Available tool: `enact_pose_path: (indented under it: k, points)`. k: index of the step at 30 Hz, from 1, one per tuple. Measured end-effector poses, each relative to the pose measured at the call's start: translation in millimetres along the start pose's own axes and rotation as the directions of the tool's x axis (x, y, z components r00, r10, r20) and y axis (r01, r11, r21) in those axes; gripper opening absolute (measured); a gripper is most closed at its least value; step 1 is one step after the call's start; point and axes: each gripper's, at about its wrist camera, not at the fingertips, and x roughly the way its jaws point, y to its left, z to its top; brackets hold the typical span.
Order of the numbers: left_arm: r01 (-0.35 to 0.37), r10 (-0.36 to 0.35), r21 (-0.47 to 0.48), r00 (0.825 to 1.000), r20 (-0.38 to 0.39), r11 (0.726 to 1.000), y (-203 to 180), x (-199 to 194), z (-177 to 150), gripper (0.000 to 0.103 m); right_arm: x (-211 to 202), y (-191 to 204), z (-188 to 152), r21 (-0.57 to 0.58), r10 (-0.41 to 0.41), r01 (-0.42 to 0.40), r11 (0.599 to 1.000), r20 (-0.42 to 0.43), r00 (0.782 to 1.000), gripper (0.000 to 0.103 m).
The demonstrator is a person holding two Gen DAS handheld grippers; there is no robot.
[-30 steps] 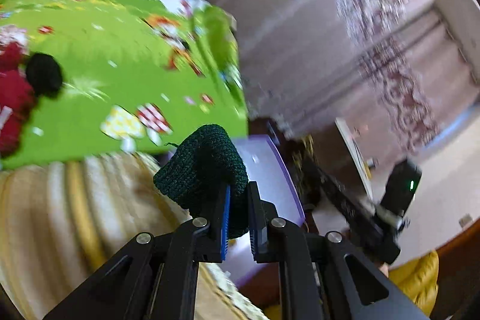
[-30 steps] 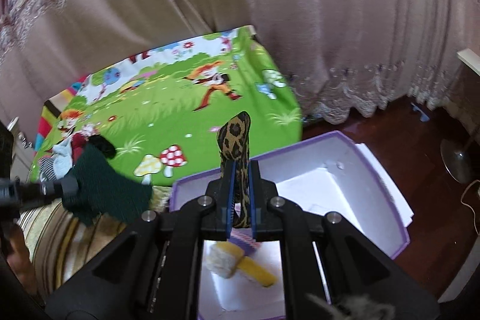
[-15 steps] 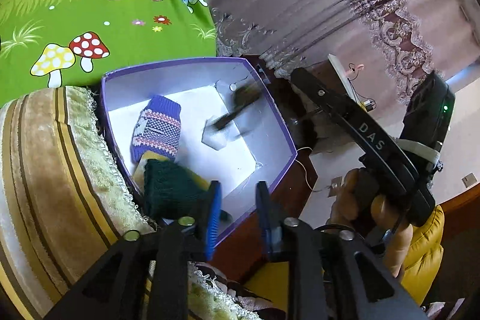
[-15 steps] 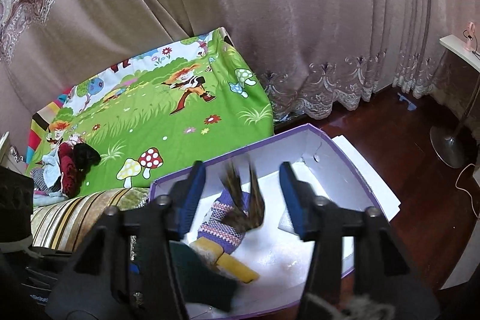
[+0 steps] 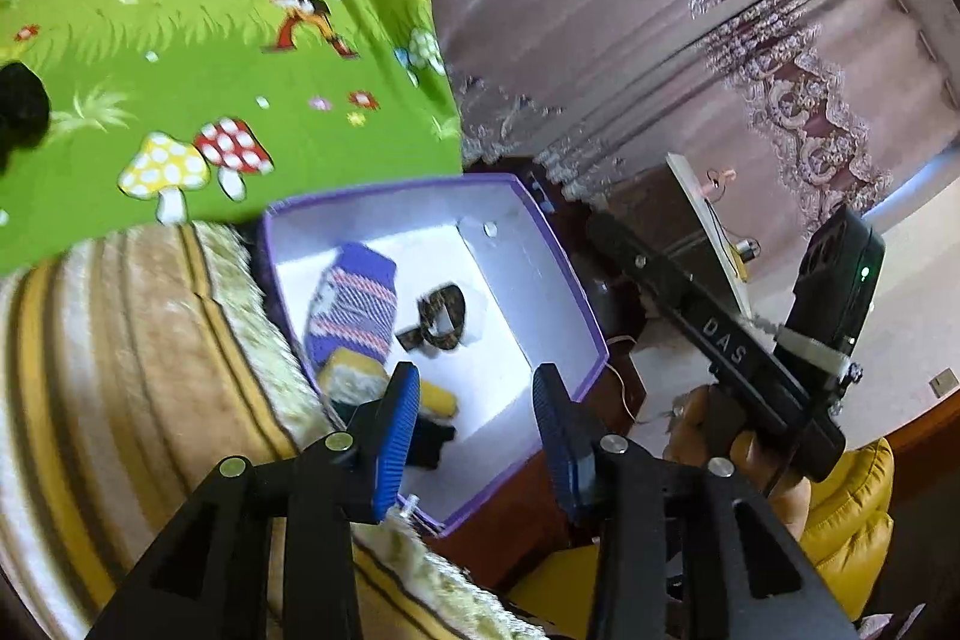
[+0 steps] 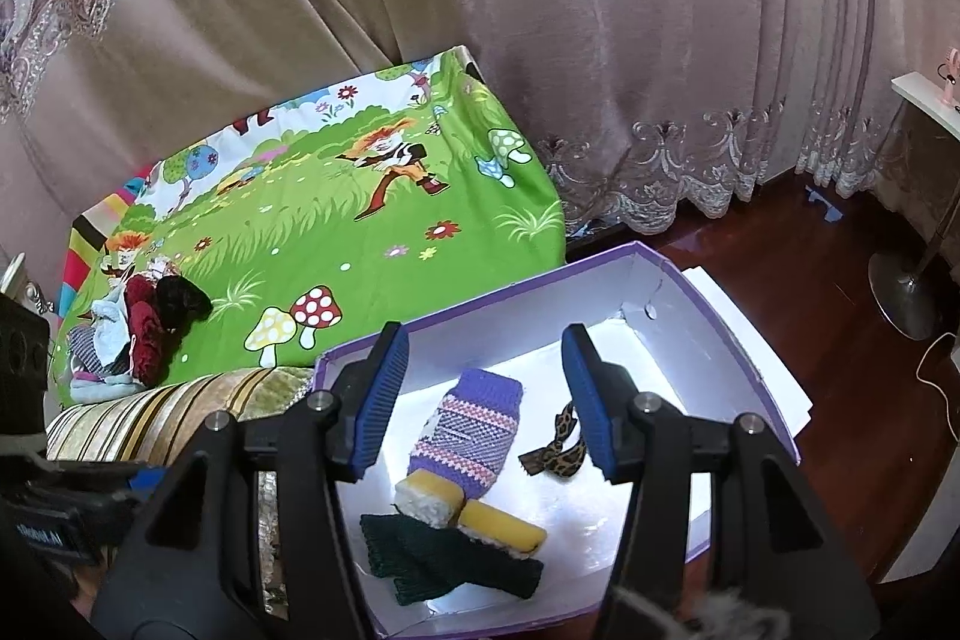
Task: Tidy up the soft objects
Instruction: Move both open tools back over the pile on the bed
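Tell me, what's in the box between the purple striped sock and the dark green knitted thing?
A yellow fuzzy-cuffed sock lies between the purple striped sock and the dark green knit, overlapping both, inside the purple box. The right wrist view shows it best.

White letters reading "DAS" stand on the black bar of the right gripper [image 5: 723, 347], seen from the left wrist.

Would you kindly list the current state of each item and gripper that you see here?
Left gripper: open, empty, above the box.
Right gripper: open, empty.
Purple-rimmed white cardboard box: open, lidless.
Purple patterned knit mitten: lying flat in the box.
Leopard-print fabric band: loosely looped, in the box.
Dark green knit piece: lying in the box.
Pile of red, black and pale soft items: heaped on the green cartoon mat.
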Motion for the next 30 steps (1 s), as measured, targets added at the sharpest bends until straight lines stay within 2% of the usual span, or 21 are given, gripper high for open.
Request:
enact_pose_path:
  k: [4, 7, 11, 17, 23, 30]
  points:
    - [-0.051, 0.049, 0.015, 0.996, 0.073, 0.999, 10, -23, 7, 0.041, 2, 11, 2, -0.019, 0.010, -0.010, 1.000, -0.007, 1.000, 0.058]
    - [-0.094, 0.092, 0.007, 0.987, 0.131, 0.996, 23, -41, 14, 0.041, 4, 24, 5, -0.041, 0.024, -0.025, 0.999, -0.015, 1.000, 0.060]
    - [-0.139, 0.143, -0.034, 0.969, 0.202, 0.990, 48, -69, 22, 0.041, 7, 44, 9, -0.073, 0.047, -0.049, 0.996, -0.023, 0.999, 0.062]
    - [-0.187, 0.218, -0.134, 0.938, 0.269, 0.973, 97, -111, 29, 0.041, 16, 85, 16, -0.142, 0.088, -0.093, 0.985, -0.044, 0.995, 0.063]
    - [-0.236, 0.322, -0.283, 0.894, 0.311, 0.930, 160, -158, 26, 0.041, 28, 121, 17, -0.197, 0.129, -0.141, 0.970, -0.072, 0.989, 0.065]
    - [-0.274, 0.426, -0.424, 0.844, 0.324, 0.864, 224, -204, 14, 0.041, 46, 160, 18, -0.258, 0.166, -0.190, 0.947, -0.113, 0.980, 0.065]
